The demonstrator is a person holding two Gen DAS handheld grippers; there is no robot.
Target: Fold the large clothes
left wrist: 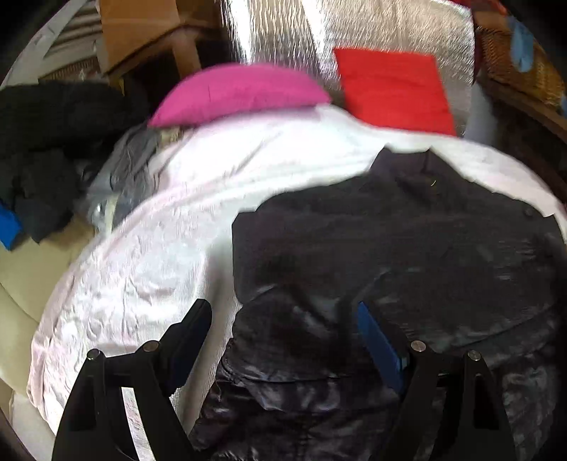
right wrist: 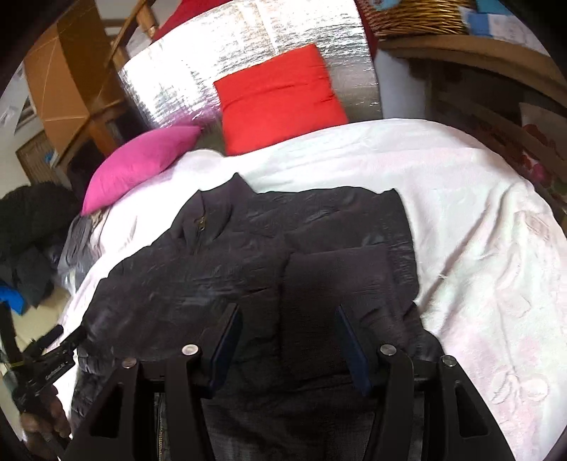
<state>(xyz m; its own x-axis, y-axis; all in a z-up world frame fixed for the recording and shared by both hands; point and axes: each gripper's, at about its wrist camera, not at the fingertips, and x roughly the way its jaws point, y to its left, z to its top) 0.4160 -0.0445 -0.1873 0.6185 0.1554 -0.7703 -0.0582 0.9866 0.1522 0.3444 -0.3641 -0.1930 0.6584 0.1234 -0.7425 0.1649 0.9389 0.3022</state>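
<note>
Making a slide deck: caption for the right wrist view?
Open right gripper poised above a dark jacket on the white bedspread.

A bed [right wrist: 478, 220] under a white cover fills the room; ahead of the tongs, red cushion [right wrist: 280, 99] and pink cushion [right wrist: 141, 163] lean on a silver headboard [right wrist: 219, 53], wicker basket [right wrist: 418, 14] beyond.

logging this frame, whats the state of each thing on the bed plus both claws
dark jacket: spread flat on the bed, zipped at the collar, one sleeve folded across the body
white bedspread: spread out, wrinkled
pink pillow: lying tilted at the bed's head
red pillow: propped upright against the silver headboard
left claw: open, over the jacket
right claw: open, over the jacket
</note>
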